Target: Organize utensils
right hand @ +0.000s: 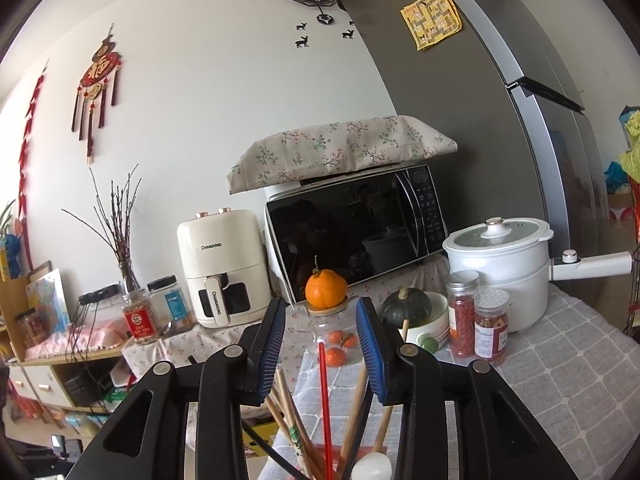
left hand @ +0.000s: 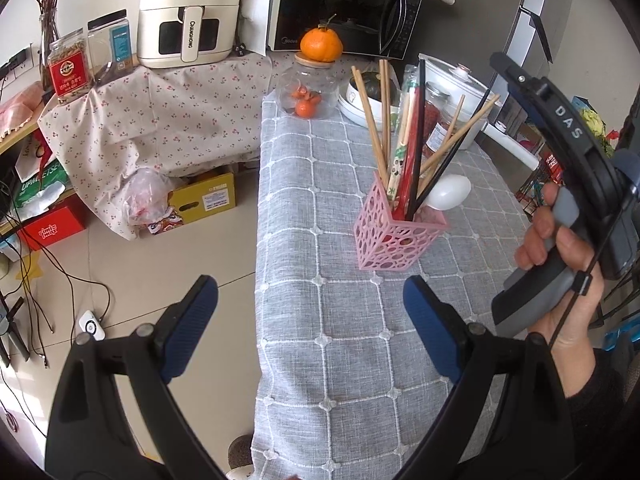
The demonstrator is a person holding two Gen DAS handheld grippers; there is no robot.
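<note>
A pink perforated holder (left hand: 394,236) stands on the grey checked tablecloth (left hand: 340,340). It holds several wooden, red and black chopsticks (left hand: 404,140) and a white spoon (left hand: 448,192). My left gripper (left hand: 310,328) is open and empty, low and in front of the holder. My right gripper (right hand: 322,340) is open and empty, raised just above the holder, with the chopstick tops (right hand: 324,400) and the spoon (right hand: 372,468) showing between and below its fingers. In the left wrist view the right gripper's body (left hand: 560,128) is held in a hand to the right of the holder.
Behind the holder stand a glass jar of small oranges (left hand: 306,96) with an orange (left hand: 321,44) on its lid, a bowl with a squash (right hand: 408,312), two spice jars (right hand: 476,320), a white pot (right hand: 500,264), a microwave (right hand: 356,232) and an air fryer (right hand: 220,264). The table's left edge (left hand: 258,280) drops to the floor.
</note>
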